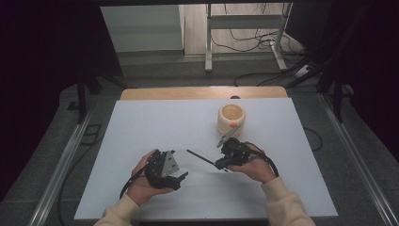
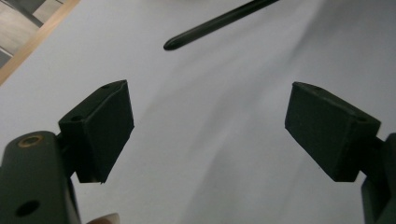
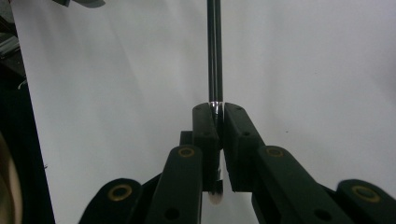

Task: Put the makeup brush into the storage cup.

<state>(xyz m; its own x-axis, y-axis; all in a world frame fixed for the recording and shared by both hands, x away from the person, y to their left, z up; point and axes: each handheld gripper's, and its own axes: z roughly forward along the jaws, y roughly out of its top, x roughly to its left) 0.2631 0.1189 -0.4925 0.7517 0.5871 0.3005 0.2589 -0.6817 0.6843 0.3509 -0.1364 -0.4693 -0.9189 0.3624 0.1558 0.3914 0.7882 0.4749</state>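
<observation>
Currently a thin black rod (image 1: 201, 158) is clamped at one end by the right gripper (image 3: 216, 112), its free tip held out leftward over the table (image 1: 141, 127). The left gripper (image 2: 208, 126) is spread wide and empty near that tip. For a clean handover, the rod should be kept level and steady while the tip is centred between the left pads (image 2: 105, 128).

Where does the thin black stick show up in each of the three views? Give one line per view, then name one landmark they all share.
High view: the black stick lies mid-table, slanting up-left from the right gripper.
Left gripper view: its rounded tip enters from the top edge, ahead of the open left gripper.
Right gripper view: it runs straight up from the shut jaws.
Shared landmark: the white table sheet.
</observation>
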